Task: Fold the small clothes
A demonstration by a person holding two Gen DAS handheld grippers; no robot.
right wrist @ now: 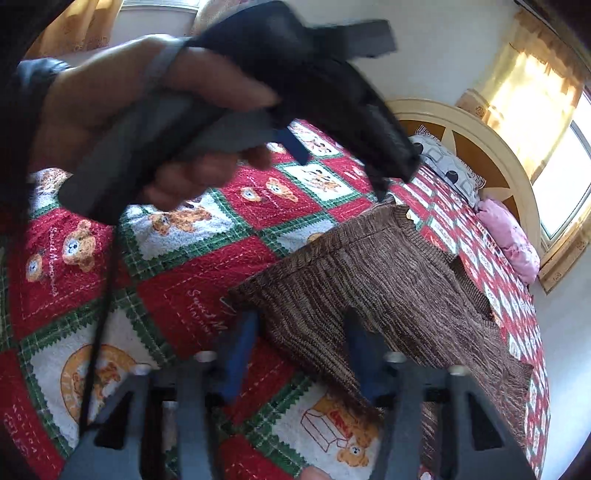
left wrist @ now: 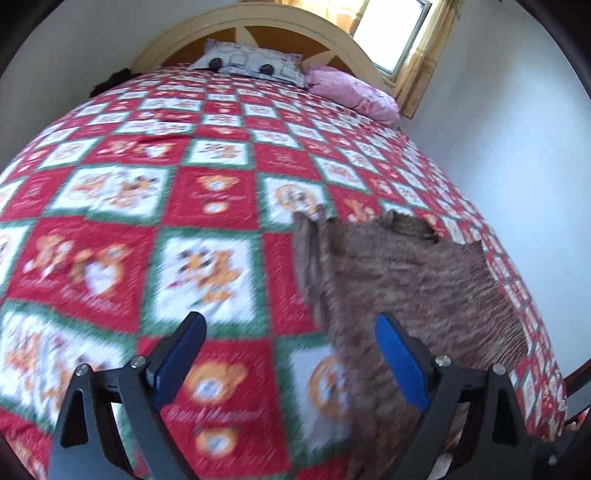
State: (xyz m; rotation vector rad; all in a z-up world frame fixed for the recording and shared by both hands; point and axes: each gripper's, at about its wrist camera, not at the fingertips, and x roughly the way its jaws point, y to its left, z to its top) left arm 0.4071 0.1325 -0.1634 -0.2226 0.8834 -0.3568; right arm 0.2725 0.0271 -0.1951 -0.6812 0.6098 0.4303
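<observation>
Left wrist view gives me the left tool (left wrist: 290, 343) with its two blue pads spread wide and nothing between them, hovering over a bed covered by a red, white and green bear-patterned quilt (left wrist: 207, 199). The brown knitted garment (left wrist: 402, 273) lies on the quilt toward the bed's right edge as this camera sees it; its near left edge passes just beside the tool's right finger (left wrist: 399, 362), which overlaps the cloth in the picture, though I cannot tell if it touches. The picture is blurred, so fine detail is lost. At the head of the bed I see a grey patterned pillow (left wrist: 255, 62), a pink pillow (left wrist: 354, 92) beside it, and a curved cream headboard (left wrist: 192, 37) under a bright window (left wrist: 391, 33). From the right wrist camera, the right tool (right wrist: 299, 336) sits low over the garment's (right wrist: 369, 266) near corner, its blurred blue fingers (right wrist: 240, 350) standing part open, one on each side of that corner; I cannot see the pads pressing the knit. Above it a hand (right wrist: 122, 122) grips the dark handle of the left tool, which points toward the garment's far edge, with a thin black cable (right wrist: 99, 314) hanging from it across the quilt (right wrist: 184, 229).
</observation>
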